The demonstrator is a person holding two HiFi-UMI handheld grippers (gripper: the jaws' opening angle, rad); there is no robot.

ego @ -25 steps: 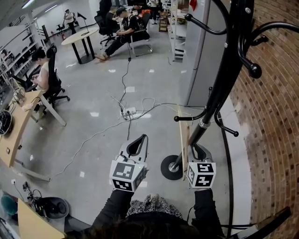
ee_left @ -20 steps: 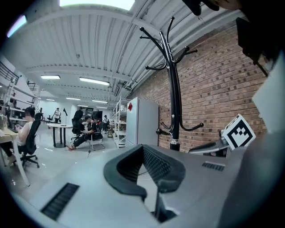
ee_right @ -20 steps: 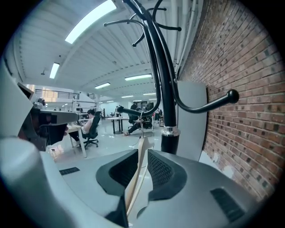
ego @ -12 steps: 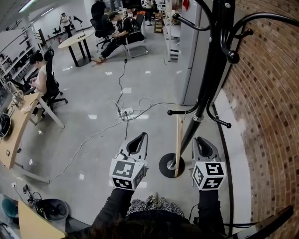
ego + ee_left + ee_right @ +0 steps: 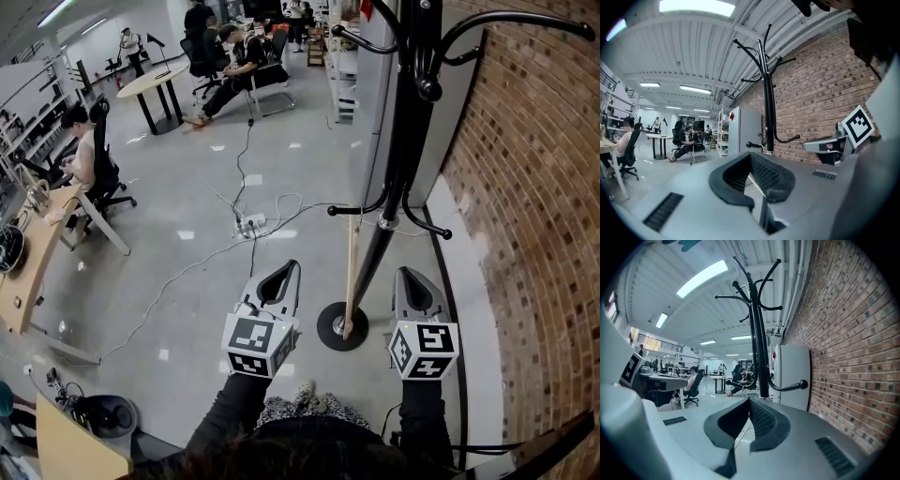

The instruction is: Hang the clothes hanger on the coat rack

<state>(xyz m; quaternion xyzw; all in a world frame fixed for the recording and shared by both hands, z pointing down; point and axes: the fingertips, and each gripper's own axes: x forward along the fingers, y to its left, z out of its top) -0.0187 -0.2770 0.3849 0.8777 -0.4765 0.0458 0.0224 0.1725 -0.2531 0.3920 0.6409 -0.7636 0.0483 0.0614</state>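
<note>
Wooden hanger point(image 5: 351, 267) hooked on rack point(image 5: 405, 122) | right gripper point(image 5: 406, 275) drawn back, jaws together, empty | left gripper point(image 5: 290, 268) same | likely done

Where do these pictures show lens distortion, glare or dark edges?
Head view: wide-angle bending makes the brick wall bulge and the coat rack lean; lamps glint on the floor. Left gripper view: black rounded corners, and the ceiling light is blown out white. Right gripper view: the same black rim, and the brick courses curve strongly.
</note>
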